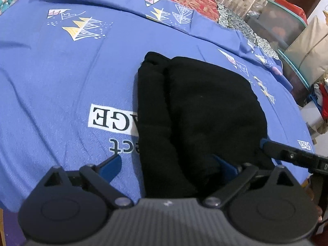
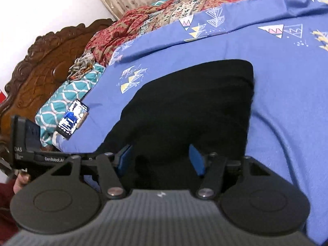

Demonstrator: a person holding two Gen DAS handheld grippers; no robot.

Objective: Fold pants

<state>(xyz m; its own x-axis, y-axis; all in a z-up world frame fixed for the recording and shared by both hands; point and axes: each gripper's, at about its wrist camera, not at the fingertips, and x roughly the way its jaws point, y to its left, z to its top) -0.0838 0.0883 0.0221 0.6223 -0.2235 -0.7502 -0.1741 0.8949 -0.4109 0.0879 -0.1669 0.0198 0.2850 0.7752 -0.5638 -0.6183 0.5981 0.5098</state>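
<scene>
Both tongs hover at the near edge of the black pants (image 1: 201, 110), which lie folded into a compact bundle on the blue printed bedsheet (image 1: 61, 78). On the left, the left gripper (image 1: 168, 167) stands spread wide, one blue pad over bare sheet and the other against the cloth, pinching nothing. To the right, the right gripper (image 2: 162, 160) straddles the near hem with its pads narrower but not visibly pressing on fabric, so it reads as open. The likely risk is that a pad catches only the top layer, or snags the sheet beneath, and drags the fold apart as it lifts. A thick rolled ridge runs along the bundle's left side, and the far edge looks fairly square; the dark cloth hides finer creases.
</scene>
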